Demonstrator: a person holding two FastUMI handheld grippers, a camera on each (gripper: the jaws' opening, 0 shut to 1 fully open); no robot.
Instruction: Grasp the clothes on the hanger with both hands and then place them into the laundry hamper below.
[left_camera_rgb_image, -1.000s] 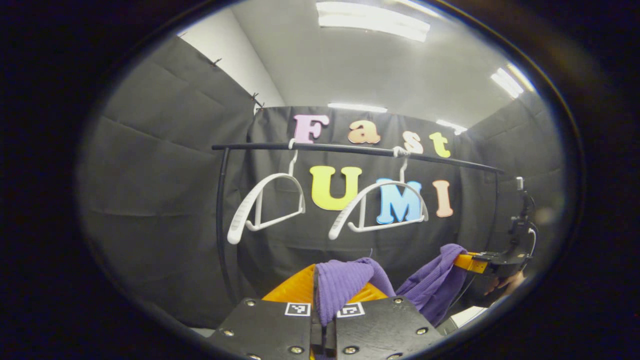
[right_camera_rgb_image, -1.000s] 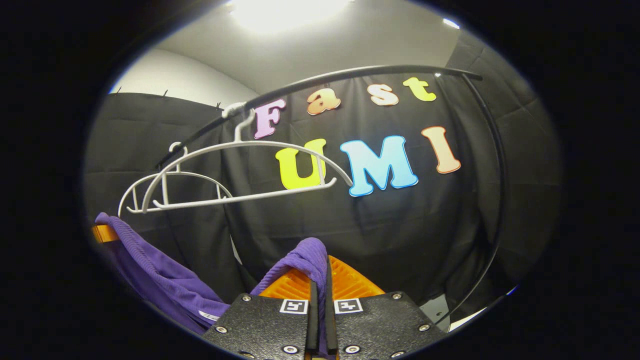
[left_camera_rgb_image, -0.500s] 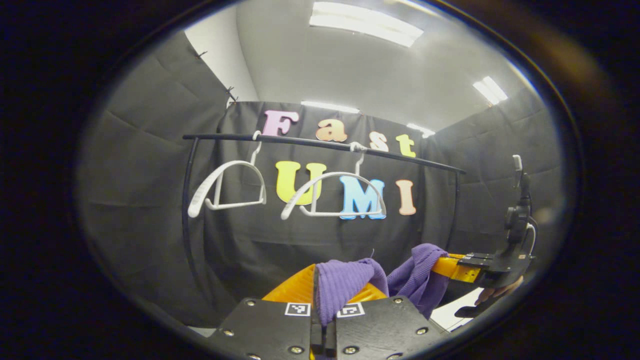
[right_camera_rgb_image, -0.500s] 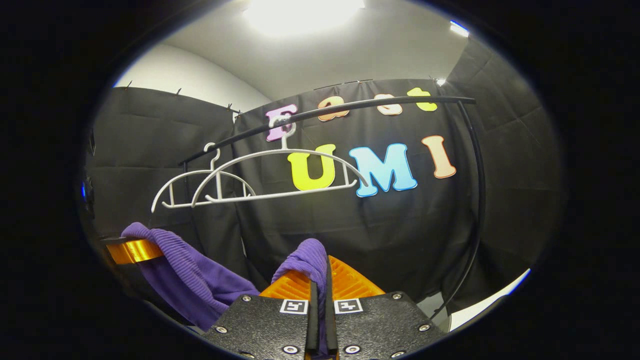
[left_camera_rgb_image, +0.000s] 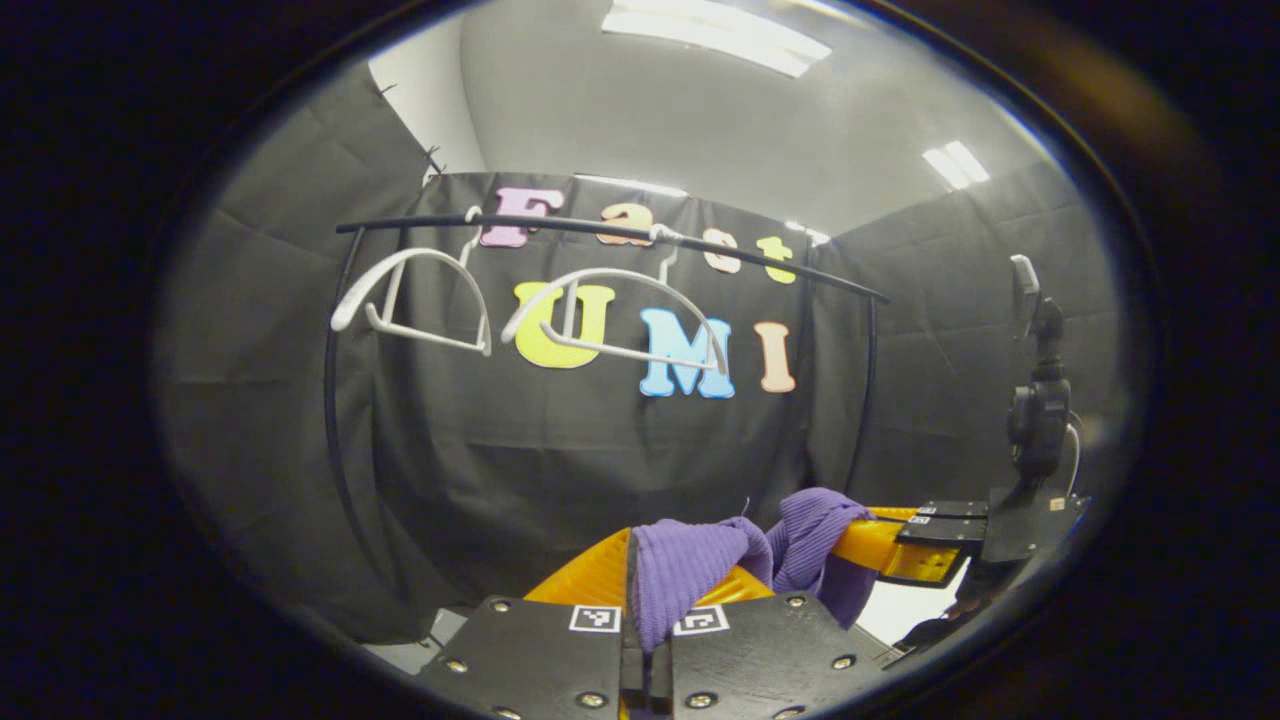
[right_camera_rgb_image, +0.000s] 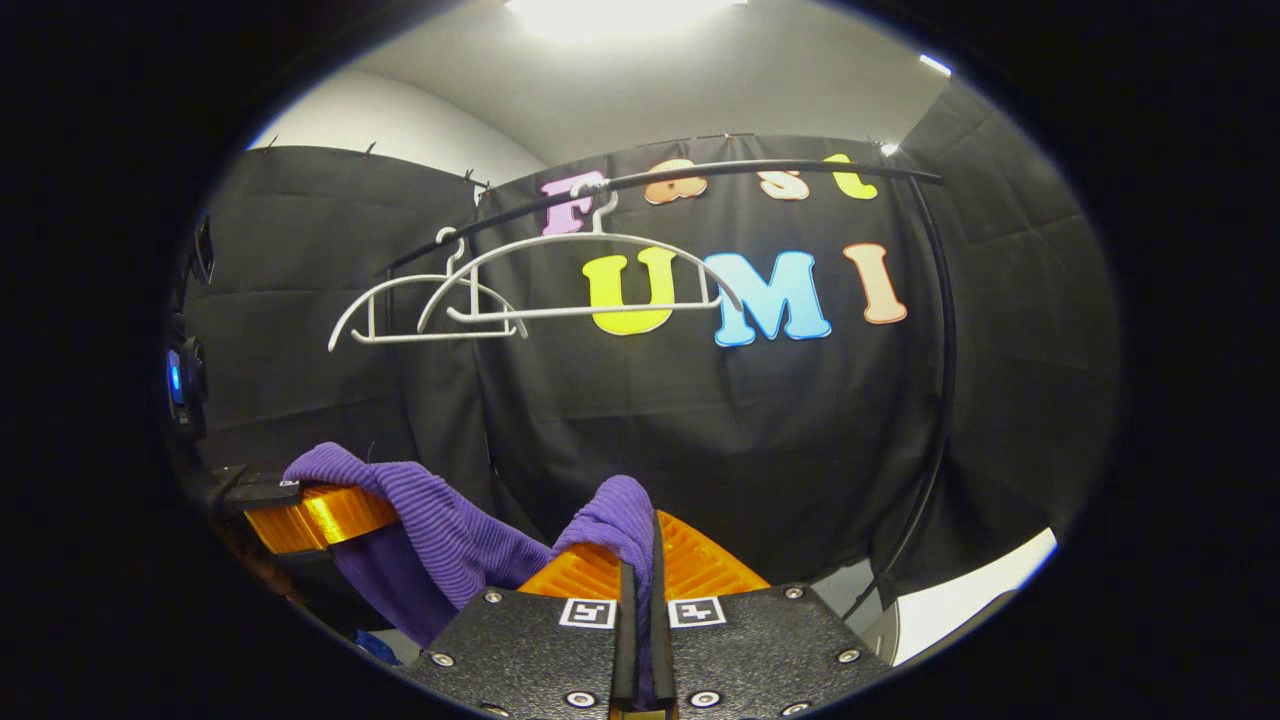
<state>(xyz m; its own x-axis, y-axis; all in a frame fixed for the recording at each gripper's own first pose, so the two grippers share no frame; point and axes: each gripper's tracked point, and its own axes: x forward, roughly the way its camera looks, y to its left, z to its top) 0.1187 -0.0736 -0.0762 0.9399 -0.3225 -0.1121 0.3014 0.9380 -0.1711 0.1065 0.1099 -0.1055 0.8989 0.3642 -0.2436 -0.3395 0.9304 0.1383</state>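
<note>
- The left gripper (left_camera_rgb_image: 640, 600) with orange ribbed fingers is clamped tight on one end of the soft purple ribbed knit cloth (left_camera_rgb_image: 690, 565).
- The right gripper (right_camera_rgb_image: 638, 570) is clamped tight on the other end of the purple cloth (right_camera_rgb_image: 610, 515).
- The cloth stretches sideways from one gripper to the other and sags in the middle.
- It hangs in the air, well below the rail.
- In the left gripper view, the right gripper (left_camera_rgb_image: 905, 545) is near, off to the right side.
- Two white plastic hangers (right_camera_rgb_image: 590, 285) hang bare on the thin black metal rail (right_camera_rgb_image: 700, 178), up near its left end.
</note>
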